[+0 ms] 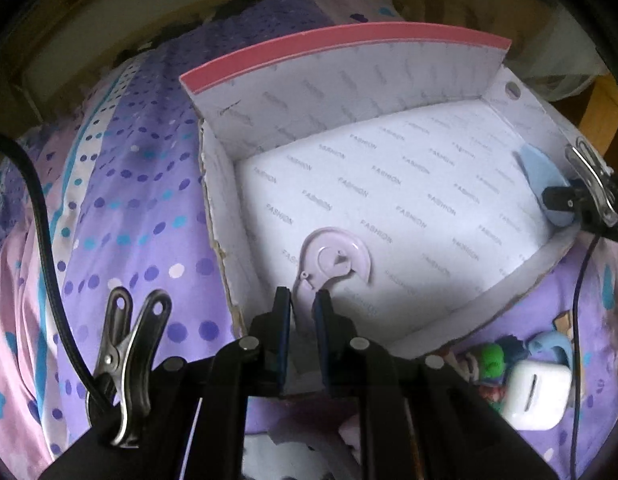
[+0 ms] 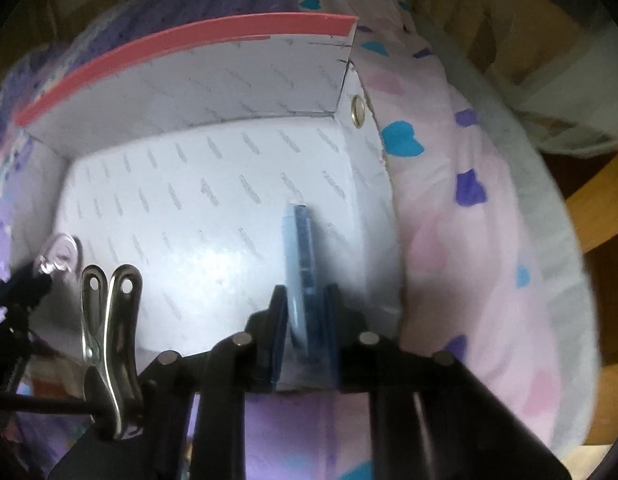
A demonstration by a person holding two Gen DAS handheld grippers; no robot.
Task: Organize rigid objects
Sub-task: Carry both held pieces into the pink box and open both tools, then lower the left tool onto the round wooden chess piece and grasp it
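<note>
The left tool (image 1: 303, 308) is pinched on the tail of a lilac tape dispenser (image 1: 335, 260), whose round body lies low over the box floor close to the near-left corner. The right tool (image 2: 307, 304) is clamped on a blue tape dispenser (image 2: 299, 264) that stands on edge between its pads, just beside the right wall of the box; in the left wrist view the same blue piece shows at the far right rim with the other tool's black tip on it. Both pieces sit inside a shallow open cardboard box (image 1: 409, 196) lined with white paper printed with a repeated word. Its left wall is ragged along the top, its back flap (image 1: 341, 80) stands up with a pink edge, and a metal eyelet (image 2: 359, 110) marks the far right corner. Between the two dispensers the box floor is bare, leaving wide room toward the back wall. The box rests on a bed covered by a purple and pink dotted sheet (image 1: 121, 208). On the bedding just outside the near-right corner lie a white earbud case (image 1: 537, 394) and a small green toy (image 1: 491, 360). A wooden frame (image 2: 601, 208) shows beyond the bed's right side.
</note>
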